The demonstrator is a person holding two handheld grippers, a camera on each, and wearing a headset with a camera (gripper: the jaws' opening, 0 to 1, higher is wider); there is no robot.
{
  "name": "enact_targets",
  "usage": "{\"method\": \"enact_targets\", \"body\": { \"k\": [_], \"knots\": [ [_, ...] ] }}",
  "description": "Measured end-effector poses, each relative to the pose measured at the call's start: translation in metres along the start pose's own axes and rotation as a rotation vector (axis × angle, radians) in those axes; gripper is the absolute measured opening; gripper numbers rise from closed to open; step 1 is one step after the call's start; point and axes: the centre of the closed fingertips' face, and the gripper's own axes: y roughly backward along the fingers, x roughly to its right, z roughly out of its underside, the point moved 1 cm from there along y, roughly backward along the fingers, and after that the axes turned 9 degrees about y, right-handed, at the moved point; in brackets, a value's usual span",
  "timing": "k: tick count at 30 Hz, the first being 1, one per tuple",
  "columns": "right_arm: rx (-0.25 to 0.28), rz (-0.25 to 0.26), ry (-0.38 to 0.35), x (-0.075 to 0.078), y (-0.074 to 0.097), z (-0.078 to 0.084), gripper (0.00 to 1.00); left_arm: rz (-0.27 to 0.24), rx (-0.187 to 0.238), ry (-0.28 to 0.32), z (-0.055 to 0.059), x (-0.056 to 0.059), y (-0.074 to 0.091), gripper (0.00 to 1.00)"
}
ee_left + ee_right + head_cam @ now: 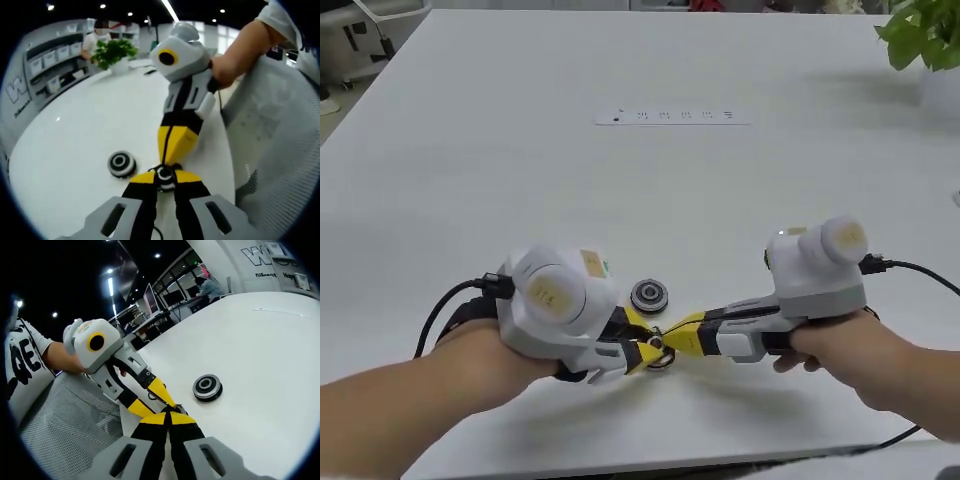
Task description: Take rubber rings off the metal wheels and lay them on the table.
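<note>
At near edge of white table (620,180), left gripper (165,176) jaws clamped on small metal wheel with black rubber ring (164,172). Jaws of right gripper (169,416) pinched together at wheel rim; hold on ring unconfirmed. Brace wheel steady, peel ring off evenly. Just beyond lies second ringed wheel (649,295).

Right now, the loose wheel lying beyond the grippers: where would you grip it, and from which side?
Likely across its outer rim, coming from above. The loose wheel lies flat on the table, hub up, a low round disc, so jaws straddling opposite edges of the rim should get the surest hold.
</note>
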Motion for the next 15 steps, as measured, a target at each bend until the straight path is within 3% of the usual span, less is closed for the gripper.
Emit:
{"method": "enact_targets", "body": {
  "k": [4, 15],
  "knots": [
    [-0.016, -0.011, 0.033, -0.004, -0.005, 0.001, 0.0, -0.001, 0.001, 0.0, 0.0, 0.0, 0.0, 0.12],
    [-0.022, 0.025, 0.034, 0.006, 0.001, 0.005, 0.0, -0.003, 0.002, -0.002, 0.0, 0.001, 0.0, 0.13]
  ]
}}
